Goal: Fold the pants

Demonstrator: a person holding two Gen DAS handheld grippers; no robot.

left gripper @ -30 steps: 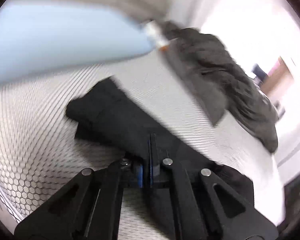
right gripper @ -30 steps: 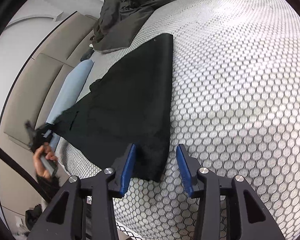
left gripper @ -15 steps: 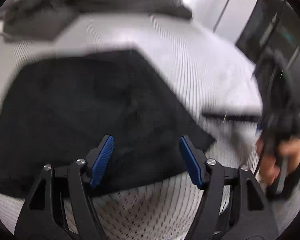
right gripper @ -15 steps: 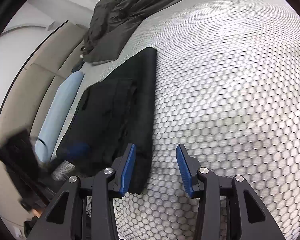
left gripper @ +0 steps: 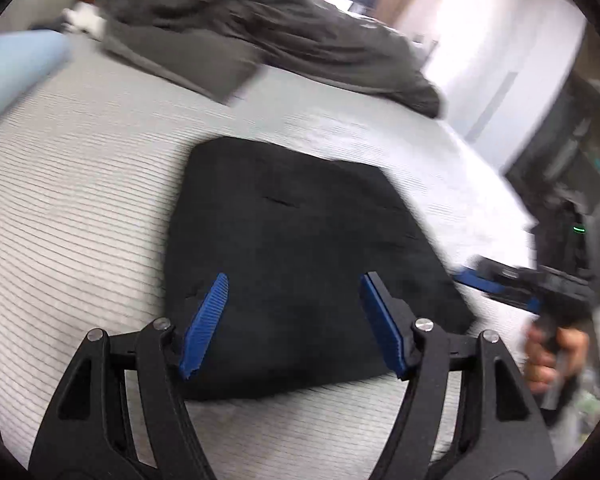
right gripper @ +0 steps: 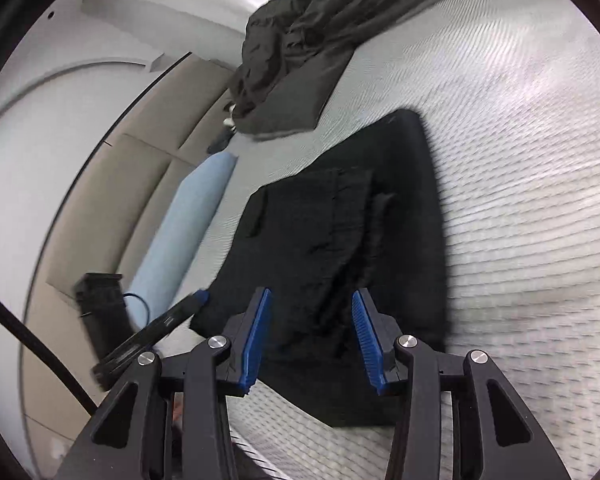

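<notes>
Blue ribbed fingers point(left gripper: 206, 322) of the left gripper point(left gripper: 292, 320) spread wide, nothing between them, hanging over the near end of the black pants point(left gripper: 296, 248). Blue fingers point(right gripper: 256, 336) of the right gripper point(right gripper: 312, 338) set at a narrower gap, likewise gripping nothing, poised over the near edge of the same pants point(right gripper: 340, 248).

Black, matte, soft-looking cloth, folded into one thick, roughly rectangular bundle with rounded corners. Layered folds and a seam visible along the top in the right wrist view; a short slit-like crease on the upper face in the left wrist view. Lying flat on the bed point(left gripper: 80, 200), on a pale textured cover, apart from both pairs of fingers as far as can be told.

Further out: one light blue bolster point(right gripper: 184, 236) along the bed's edge by a beige padded headboard point(right gripper: 112, 184); one crumpled dark grey blanket point(left gripper: 268, 40) at the far end, well apart from the pants. One hand point(left gripper: 552, 356) on the right gripper's handle at the edge of the left wrist view.

Counted: one pair of pants, two grippers, four fingers, one bolster, one blanket.
</notes>
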